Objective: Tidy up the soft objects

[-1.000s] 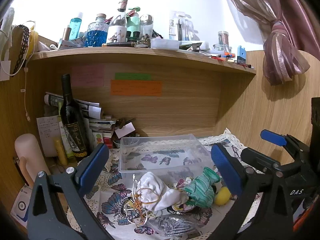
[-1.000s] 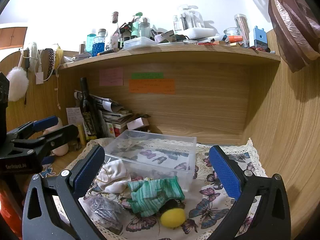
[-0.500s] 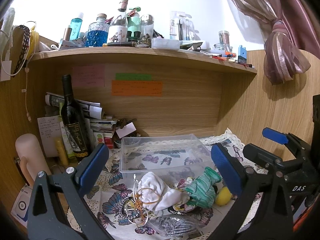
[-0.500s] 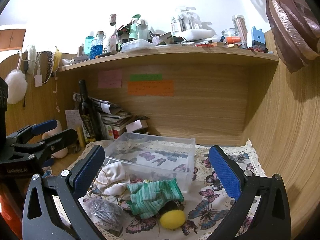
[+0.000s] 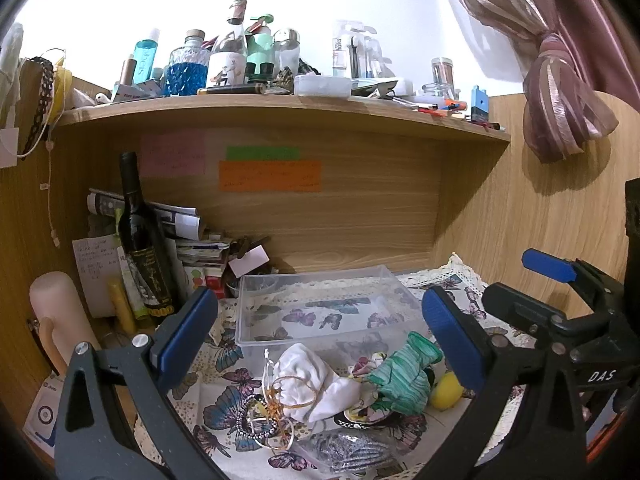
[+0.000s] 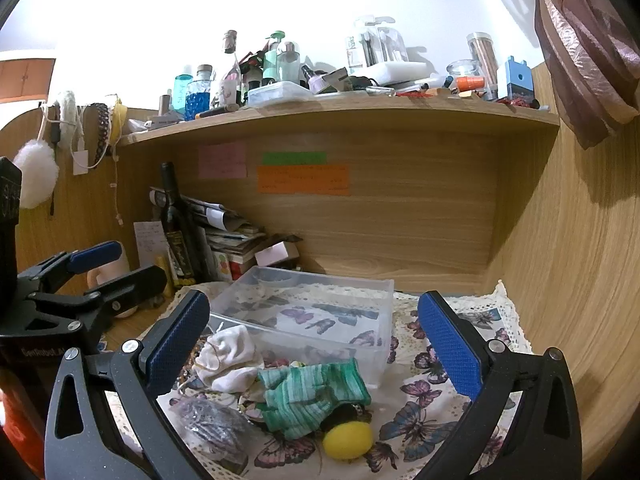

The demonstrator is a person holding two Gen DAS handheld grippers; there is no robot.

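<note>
Both your tools, left tool [image 5: 320,340] and right tool [image 6: 316,340], gape wide, empty. Low centre lie the white cloth [image 5: 310,380], green sock [image 6: 312,392] and yellow ball [image 6: 347,440]; behind them the clear bin [image 6: 320,312], then the wine bottle [image 5: 140,240] at left.

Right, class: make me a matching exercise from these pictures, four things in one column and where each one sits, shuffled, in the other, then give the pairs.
Things
1. clear plastic bin
2. yellow ball
3. dark wine bottle
4. blue patterned glass bottle

Places
A. on the top shelf
B. upright at the left, against the stacked papers
C. on the butterfly cloth, behind the soft pile
D. beside the green striped cloth, near the front

Pairs: 1-C, 2-D, 3-B, 4-A
</note>
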